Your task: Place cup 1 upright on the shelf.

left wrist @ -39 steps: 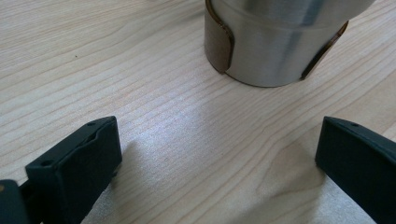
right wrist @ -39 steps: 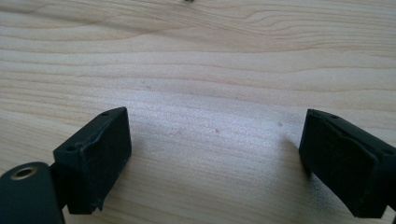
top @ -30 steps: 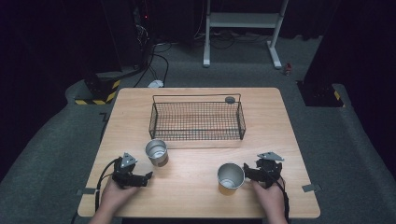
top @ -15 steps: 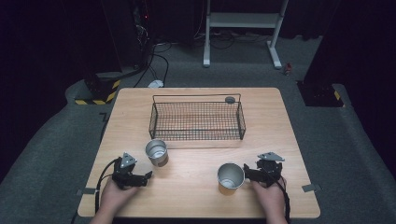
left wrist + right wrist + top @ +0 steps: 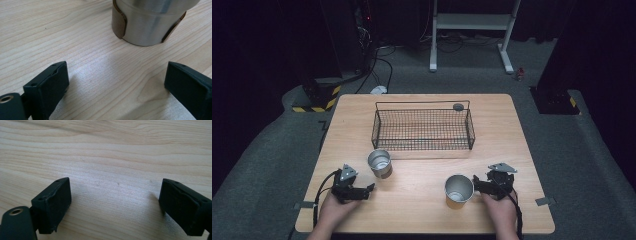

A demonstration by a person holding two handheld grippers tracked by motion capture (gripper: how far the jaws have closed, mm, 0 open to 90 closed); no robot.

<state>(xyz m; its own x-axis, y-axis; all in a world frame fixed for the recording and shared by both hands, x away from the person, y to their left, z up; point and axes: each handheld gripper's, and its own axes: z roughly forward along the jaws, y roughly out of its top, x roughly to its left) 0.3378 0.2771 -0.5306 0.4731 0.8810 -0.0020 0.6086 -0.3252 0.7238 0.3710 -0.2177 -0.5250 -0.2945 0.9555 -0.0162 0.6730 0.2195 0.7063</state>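
In the high view, two round steel cups, one (image 5: 379, 163) ahead of the left gripper (image 5: 369, 188) and one (image 5: 459, 190) just beside the right gripper (image 5: 476, 184), stand near the light wooden table's (image 5: 422, 210) front edge. In the left gripper view, bare wood is seen between jaws that have just been closing, the steel cup (image 5: 150, 22) beyond them. In the right gripper view, jaws are held wide over bare wood.

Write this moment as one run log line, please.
left gripper: open, jaws just closing, nothing between | right gripper: open, empty | left cup, right cup: upright on table

Two handheld grippers, black bodies: left gripper (image 5: 371, 188), right gripper (image 5: 474, 183). Each has a grey three-cornered plate on top and a black trailing cable. Jaws are matte black blocky pads with small screw holes; brass-ringed hole at lower left of both gripper views. Bare forearms, no sleeves.
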